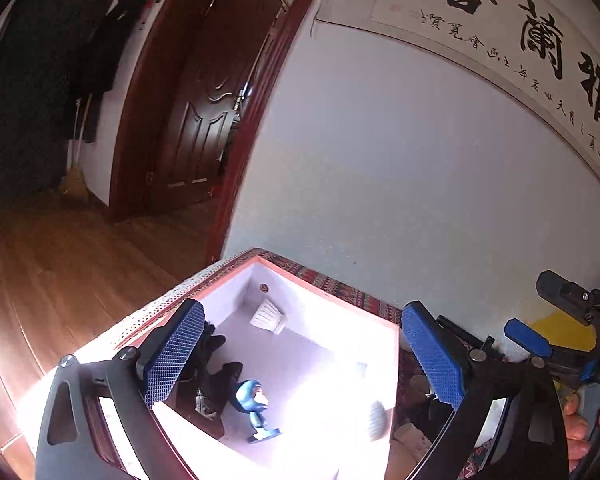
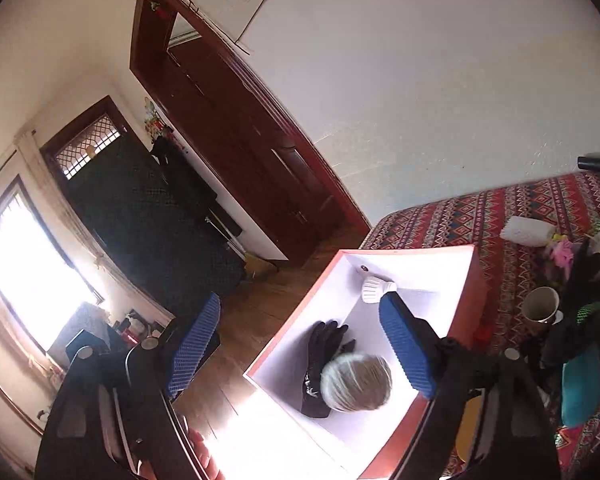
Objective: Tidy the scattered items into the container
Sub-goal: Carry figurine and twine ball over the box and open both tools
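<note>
Left wrist: ribbed white cup [image 1: 267, 316] inside box [image 1: 332, 292].

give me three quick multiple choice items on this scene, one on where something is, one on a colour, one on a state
1. Where is the black glove?
A. inside the box
B. on the patterned cloth
C. hanging on the door

2. What colour are the pads of the left hand-held gripper?
A. red
B. blue
C. yellow

3. How does the right hand-held gripper stand?
A. shut on the mug
B. shut on the glove
C. open, holding nothing

Key:
1 A, the glove lies on the white floor of the box, beside a round grey thing.
2 B, both textured pads show blue.
3 C, its fingers stand wide apart over the box with nothing pressed between them; the mug sits apart on the patterned cloth.
</note>
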Demonstrator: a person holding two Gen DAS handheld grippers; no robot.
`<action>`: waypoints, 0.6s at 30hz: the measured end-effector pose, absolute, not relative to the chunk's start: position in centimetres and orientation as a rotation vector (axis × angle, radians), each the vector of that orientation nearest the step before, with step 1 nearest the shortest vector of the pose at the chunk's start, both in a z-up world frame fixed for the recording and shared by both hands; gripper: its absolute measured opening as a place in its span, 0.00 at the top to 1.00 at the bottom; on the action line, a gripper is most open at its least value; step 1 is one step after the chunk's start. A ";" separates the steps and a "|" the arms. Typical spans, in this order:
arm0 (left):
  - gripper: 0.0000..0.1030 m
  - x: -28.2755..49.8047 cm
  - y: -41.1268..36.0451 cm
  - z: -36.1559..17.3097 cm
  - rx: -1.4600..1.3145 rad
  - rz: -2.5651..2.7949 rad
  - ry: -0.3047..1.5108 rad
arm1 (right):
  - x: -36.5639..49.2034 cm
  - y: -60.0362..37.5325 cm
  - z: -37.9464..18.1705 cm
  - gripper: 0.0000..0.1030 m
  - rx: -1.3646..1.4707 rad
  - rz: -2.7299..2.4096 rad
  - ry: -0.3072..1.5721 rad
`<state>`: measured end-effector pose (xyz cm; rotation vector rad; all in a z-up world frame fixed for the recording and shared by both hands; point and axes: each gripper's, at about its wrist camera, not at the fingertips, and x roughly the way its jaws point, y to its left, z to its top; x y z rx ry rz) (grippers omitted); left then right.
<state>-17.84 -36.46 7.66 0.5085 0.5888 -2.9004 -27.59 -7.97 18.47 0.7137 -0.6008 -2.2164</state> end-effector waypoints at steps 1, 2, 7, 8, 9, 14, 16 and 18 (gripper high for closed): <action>0.03 -17.7 -37.0 7.8 0.507 -2.896 0.583 | -27.5 -8.1 18.4 0.20 0.714 -2.212 -0.606; 0.03 -17.7 -37.5 7.9 0.511 -2.894 0.580 | -27.3 -8.0 18.3 0.20 0.715 -2.214 -0.607; 0.02 -18.4 -36.1 9.1 0.543 -2.914 0.554 | -26.8 -6.1 17.3 0.20 0.735 -2.269 -0.597; 0.02 -18.6 -35.4 9.5 0.544 -2.921 0.538 | -26.7 -5.5 17.2 0.20 0.736 -2.277 -0.604; 0.02 -18.9 -34.5 10.4 0.546 -2.931 0.521 | -26.5 -4.8 17.1 0.20 0.737 -2.285 -0.611; 0.00 -21.3 -28.6 12.5 0.609 -3.020 0.382 | -24.9 0.2 16.9 0.20 0.718 -2.372 -0.622; 0.00 -22.1 -25.2 12.4 0.640 -3.056 0.270 | -24.1 3.2 16.1 0.20 0.714 -2.426 -0.645; 0.00 -22.7 -21.5 12.3 0.651 -3.066 0.152 | -23.5 6.2 14.9 0.20 0.723 -2.475 -0.684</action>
